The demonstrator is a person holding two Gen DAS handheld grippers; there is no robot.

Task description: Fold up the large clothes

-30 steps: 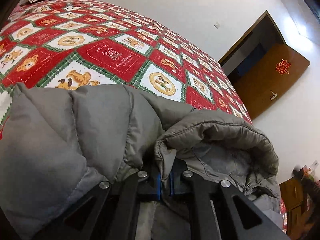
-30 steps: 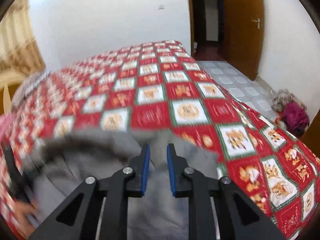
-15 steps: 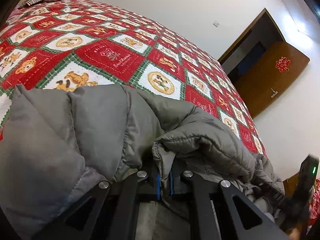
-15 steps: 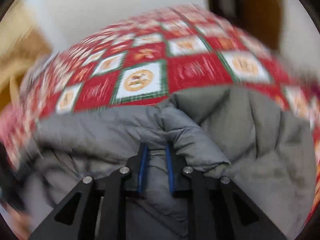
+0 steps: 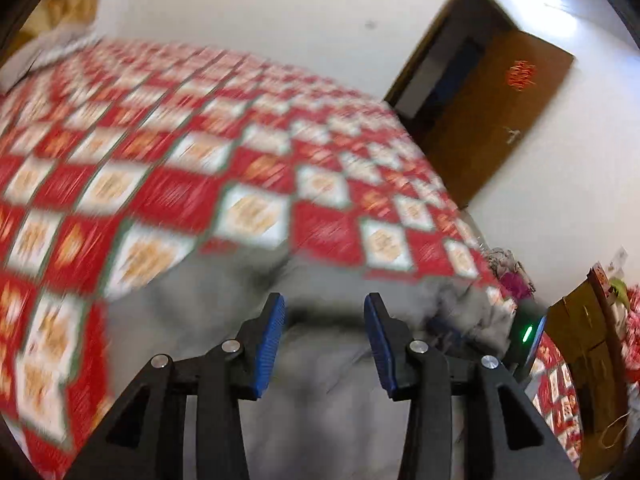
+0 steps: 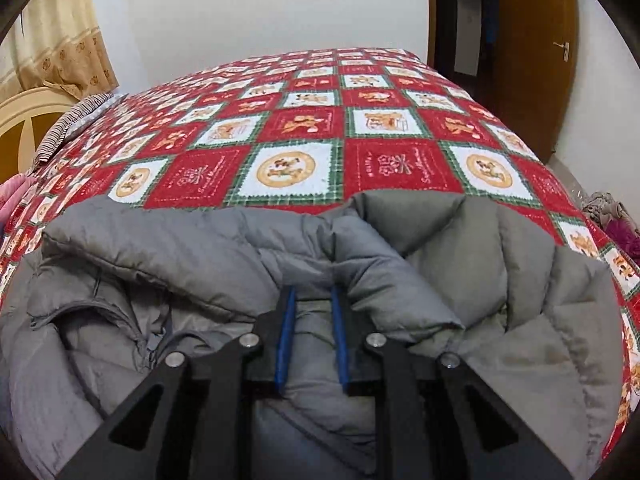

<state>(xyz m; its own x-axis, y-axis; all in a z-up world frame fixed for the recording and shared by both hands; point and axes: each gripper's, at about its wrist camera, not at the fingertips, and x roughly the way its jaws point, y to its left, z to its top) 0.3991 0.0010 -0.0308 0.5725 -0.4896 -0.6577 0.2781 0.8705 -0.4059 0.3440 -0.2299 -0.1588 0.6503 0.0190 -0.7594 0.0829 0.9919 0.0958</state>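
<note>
A grey padded jacket [image 6: 480, 264] lies bunched at the near edge of the bed; it also shows, blurred, in the left wrist view [image 5: 320, 380]. My left gripper [image 5: 324, 308] is open and empty, raised above the jacket. My right gripper [image 6: 314, 296] has its blue pads [image 6: 286, 332] close together on a thick fold of the jacket, which runs between them. The right gripper's body with a green light [image 5: 528, 334] shows at the right of the left wrist view.
The bed carries a red, white and green checked quilt [image 6: 304, 132]. A striped pillow [image 6: 72, 120] and a cream headboard [image 6: 24, 120] lie at the far left. A brown door [image 6: 536, 56] stands open at the right. Clothes lie on the floor [image 6: 616, 216] beside the bed.
My left gripper has opened, let go of the jacket and lifted away; its view is blurred by motion. My right gripper has steadied on the jacket fold.
</note>
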